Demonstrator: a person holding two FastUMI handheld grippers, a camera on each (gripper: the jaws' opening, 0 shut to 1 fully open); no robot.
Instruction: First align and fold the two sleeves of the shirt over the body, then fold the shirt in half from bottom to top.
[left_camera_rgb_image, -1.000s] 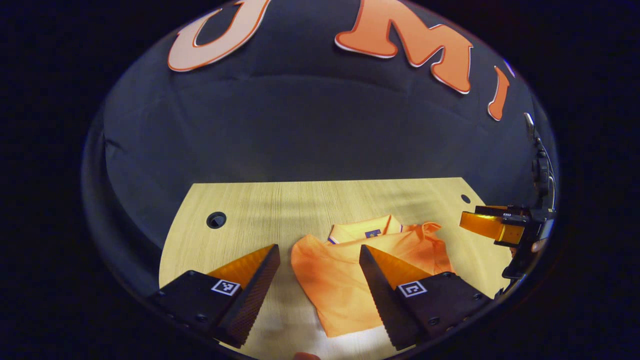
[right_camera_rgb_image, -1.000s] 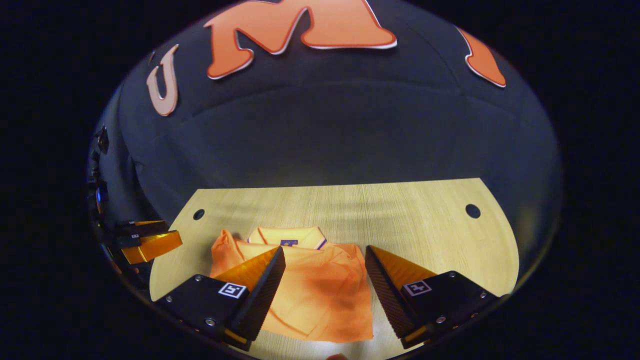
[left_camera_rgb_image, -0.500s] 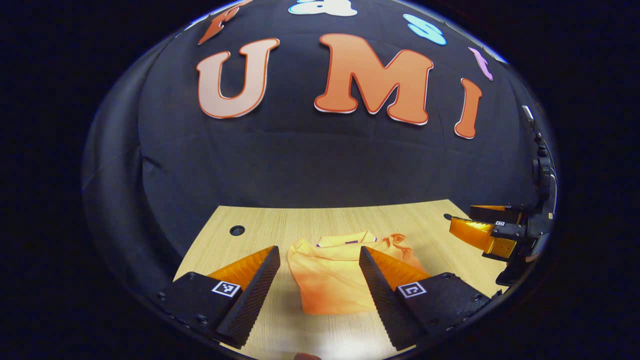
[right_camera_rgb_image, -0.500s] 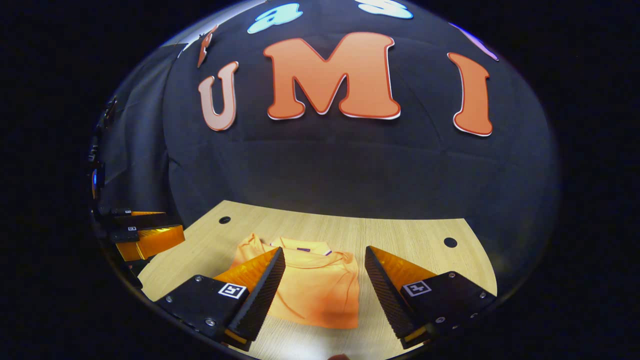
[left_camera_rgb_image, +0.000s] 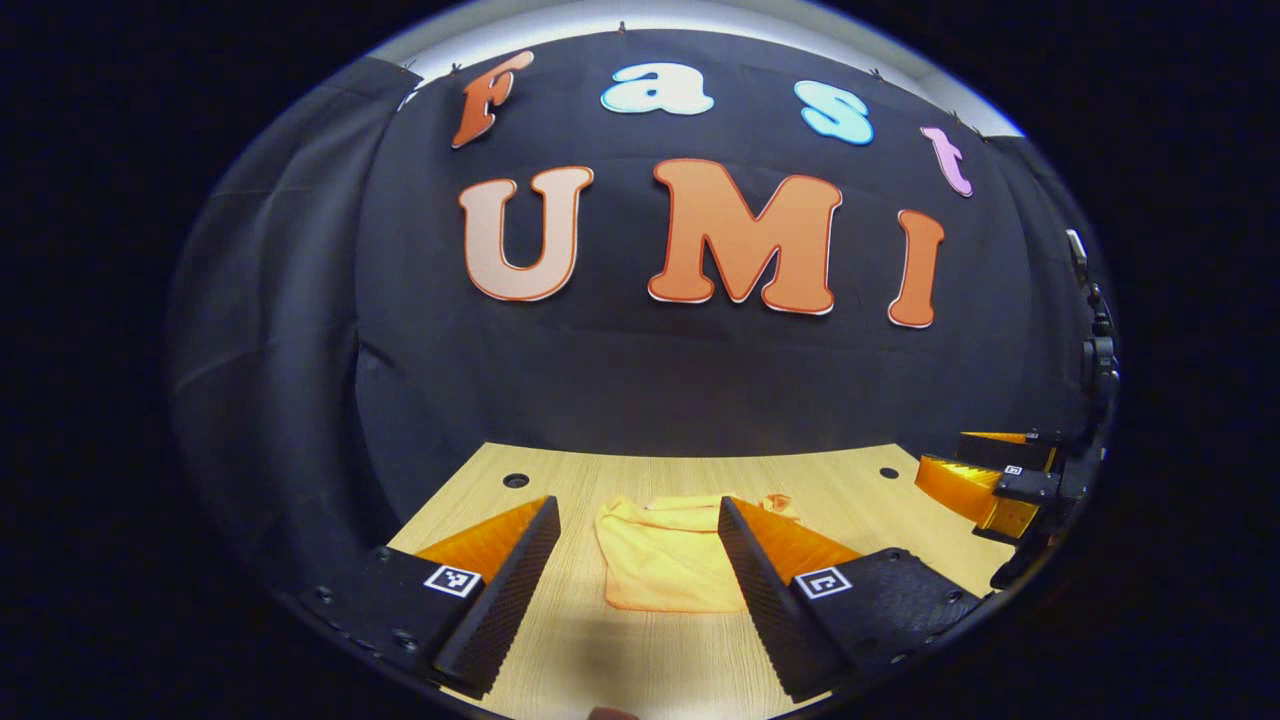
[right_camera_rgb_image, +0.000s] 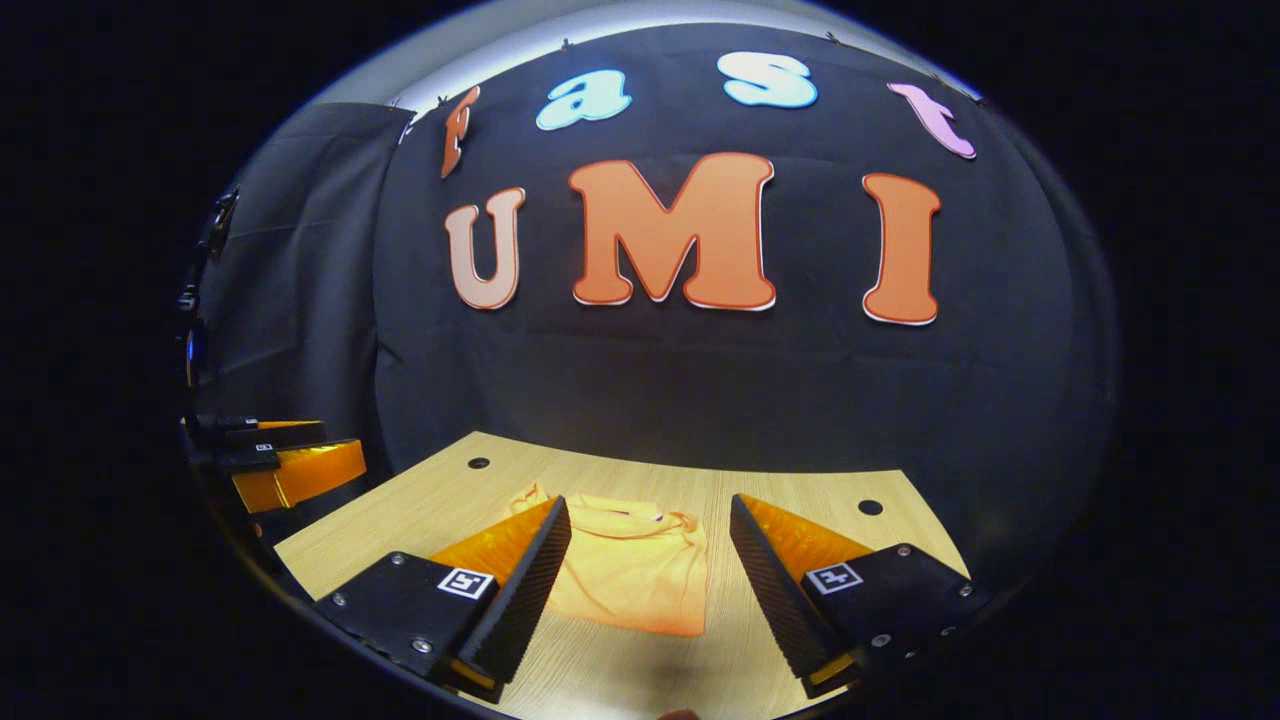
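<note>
Left gripper view: left gripper (left_camera_rgb_image: 635, 545) low in front, fingers spread wide, nothing between them but air; held above the table (left_camera_rgb_image: 880, 510), not touching cloth.
Shirt, left gripper view: orange shirt (left_camera_rgb_image: 665, 565) lies on the table just beyond the fingertips, seen in the gap betw. them; compact packet, near edge straight, collar end away from camera.
Far right, left gripper view: right gripper (left_camera_rgb_image: 985, 480) hangs off the table's right side, well apart from the shirt; can't tell its spread from here.
Right gripper view, far left: left gripper (right_camera_rgb_image: 290, 470) off the table's left edge, well apart from the shirt.
Right gripper view, centre: right gripper (right_camera_rgb_image: 650, 550) fingers spread wide, empty, above the table (right_camera_rgb_image: 830, 500).
Shirt, right gripper view: shirt (right_camera_rgb_image: 640, 580) partly behind the left-hand finger, flat on the wood, collar area at the far end.
Table: two small round holes near the far corners, both views.
Progress (judgement): no sleeve sticks out to either side, and the packet looks short front-to-back w/ a clean near edge, so sleeves appear folded in and bottom-to-top fold appears done.
Left to do (judgement): prob. nothing; one small bump of cloth at the far corner could be smoothed if neatness counts.
Writing: small square coded markers on top of each gripper finger base, no readable text. Shirt label too small to read.
</note>
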